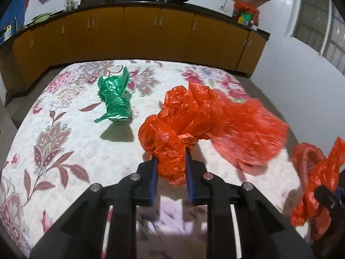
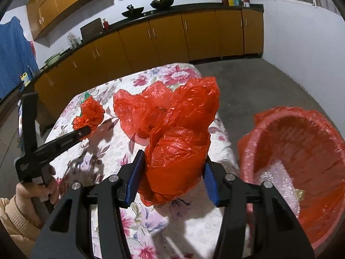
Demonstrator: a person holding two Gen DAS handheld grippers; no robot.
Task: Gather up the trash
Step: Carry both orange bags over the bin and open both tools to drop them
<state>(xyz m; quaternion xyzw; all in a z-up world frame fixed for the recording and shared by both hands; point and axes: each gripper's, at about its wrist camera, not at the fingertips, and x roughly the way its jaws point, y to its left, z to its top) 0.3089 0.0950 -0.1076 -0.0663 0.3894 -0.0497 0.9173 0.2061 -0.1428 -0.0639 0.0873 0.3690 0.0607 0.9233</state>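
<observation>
So the left gripper [image 1: 171, 161] has its fingers clamped on a crumpled red plastic bag [image 1: 172, 129] sitting on the floral worktop [image 1: 64, 140]. Only the left wrist view properly shows the green bag bundle [image 1: 115, 99] lying further back. The right gripper [image 2: 173, 170] is squeezing another red plastic bag [image 2: 176, 149], and only its camera catches the red-lined trash basket [image 2: 301, 151] just off the worktop's edge.

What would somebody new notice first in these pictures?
Crumpled red plastic bags: one in the left hand-held gripper, another clamped in the right hand-held gripper near the red-lined bin. A green bag bundle lies on the floral tablecloth.
</observation>
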